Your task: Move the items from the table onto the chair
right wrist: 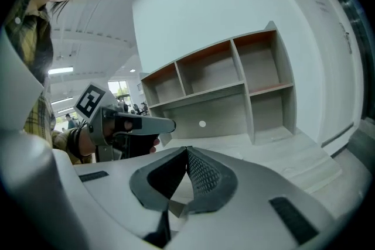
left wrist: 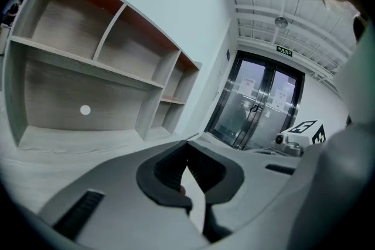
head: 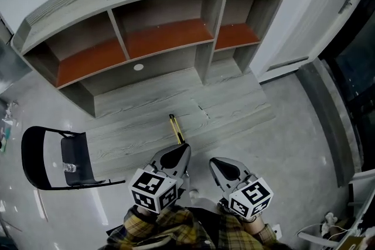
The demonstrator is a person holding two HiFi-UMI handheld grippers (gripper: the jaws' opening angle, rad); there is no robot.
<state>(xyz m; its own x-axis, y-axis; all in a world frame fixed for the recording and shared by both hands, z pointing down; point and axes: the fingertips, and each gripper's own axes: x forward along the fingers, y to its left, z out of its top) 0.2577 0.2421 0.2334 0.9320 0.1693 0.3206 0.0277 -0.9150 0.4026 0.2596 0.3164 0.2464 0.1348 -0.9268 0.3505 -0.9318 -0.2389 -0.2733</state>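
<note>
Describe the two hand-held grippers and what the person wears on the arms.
Both the left hand-held gripper and the right hand-held gripper have pale grey shells and dark jaws with textured pads. Each carries a white cube with black square markers. The sleeves are yellow-and-dark plaid.

Tabletop (head: 135, 126) mostly open ahead, shelf unit (head: 158, 38) blocking its back, chair (head: 76, 158) at left.

Head camera steeply down; gripper cameras low, toward shared table (head: 146, 117)
</note>
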